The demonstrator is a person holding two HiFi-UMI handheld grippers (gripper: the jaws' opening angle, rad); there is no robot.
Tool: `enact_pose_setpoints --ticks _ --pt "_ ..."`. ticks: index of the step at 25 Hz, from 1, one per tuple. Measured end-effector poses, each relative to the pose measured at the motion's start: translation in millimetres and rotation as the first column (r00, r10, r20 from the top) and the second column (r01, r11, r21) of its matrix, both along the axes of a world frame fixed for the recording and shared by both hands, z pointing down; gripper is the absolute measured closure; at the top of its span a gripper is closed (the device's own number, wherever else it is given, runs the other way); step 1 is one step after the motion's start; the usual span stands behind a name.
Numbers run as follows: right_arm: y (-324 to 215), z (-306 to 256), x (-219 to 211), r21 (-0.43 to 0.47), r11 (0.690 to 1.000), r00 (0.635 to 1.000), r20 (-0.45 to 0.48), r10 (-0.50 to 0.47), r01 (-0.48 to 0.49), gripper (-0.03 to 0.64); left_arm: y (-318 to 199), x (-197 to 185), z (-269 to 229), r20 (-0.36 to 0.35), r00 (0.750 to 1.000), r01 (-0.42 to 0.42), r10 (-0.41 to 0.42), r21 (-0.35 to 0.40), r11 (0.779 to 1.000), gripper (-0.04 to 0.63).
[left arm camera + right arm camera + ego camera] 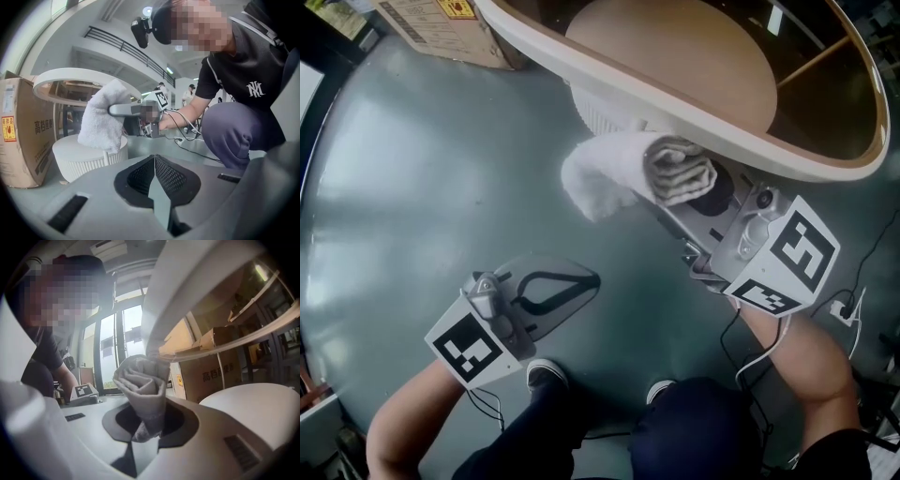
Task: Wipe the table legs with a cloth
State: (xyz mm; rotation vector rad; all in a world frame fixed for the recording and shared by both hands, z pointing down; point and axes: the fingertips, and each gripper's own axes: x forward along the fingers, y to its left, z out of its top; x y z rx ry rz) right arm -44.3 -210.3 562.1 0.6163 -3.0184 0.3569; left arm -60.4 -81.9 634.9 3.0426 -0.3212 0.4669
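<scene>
Cardboard box (441,26) at the far left stood just beside the table's ribbed white base (89,161) and posed no hazard that I could see. Next came the left gripper (154,165), held low over the grey floor (403,187), its jaws pressed together on nothing and well apart from the table. With that gripper idle, nothing braced the furniture. A firm push from the other side could, in my judgement, have slid or rocked the light table.

Toward the middle, the white cloth (609,173) hung under the round table rim (825,161), above the base. It was bunched into a roll with a loose flap out to its left. The right gripper (143,425) had its jaws clamped on the rolled end alone, and the top of the roll seemed to touch the rim's edge. That narrow hold looked like the main risk: dragging the cloth along a thin leg (219,371) might have pulled the roll out of the jaws or unwound it. The loose flap might also have snagged on the ribbing.

The rim sat close above the gripper body, so lifting carelessly could have knocked it. Farthest right, a white cable (769,349) trailed across the floor near the person's knee, where a wide sweep might have caught it.
</scene>
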Motion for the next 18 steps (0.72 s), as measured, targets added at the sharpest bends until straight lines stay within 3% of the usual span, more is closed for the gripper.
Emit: enact_pose_setpoints --ticks 4,7,10,12,18 --pt "-1 24 4 -0.007 1.0 1.0 -0.03 -0.001 0.001 0.546 0 1 2 0.004 1.0 0.002 -0.002 -0.009 1.0 0.588" --pt "0 70 8 -0.075 0.997 0.997 -0.083 0.003 -0.009 0.546 1 1 6 0.009 1.0 0.002 -0.002 -0.019 1.0 0.588" --pt "1 116 11 -0.17 0.985 0.999 -0.045 -0.018 0.01 0.546 3 -2 11 0.018 1.0 -0.003 0.004 -0.028 1.0 0.588" --pt "1 137 13 -0.187 0.982 0.999 -0.043 -0.03 0.021 0.546 3 -3 12 0.019 1.0 -0.006 0.007 -0.028 1.0 0.586" --pt "0 195 10 -0.206 0.978 0.985 -0.17 -0.034 -0.002 0.546 3 -4 20 0.019 1.0 -0.001 0.001 -0.04 0.999 0.587"
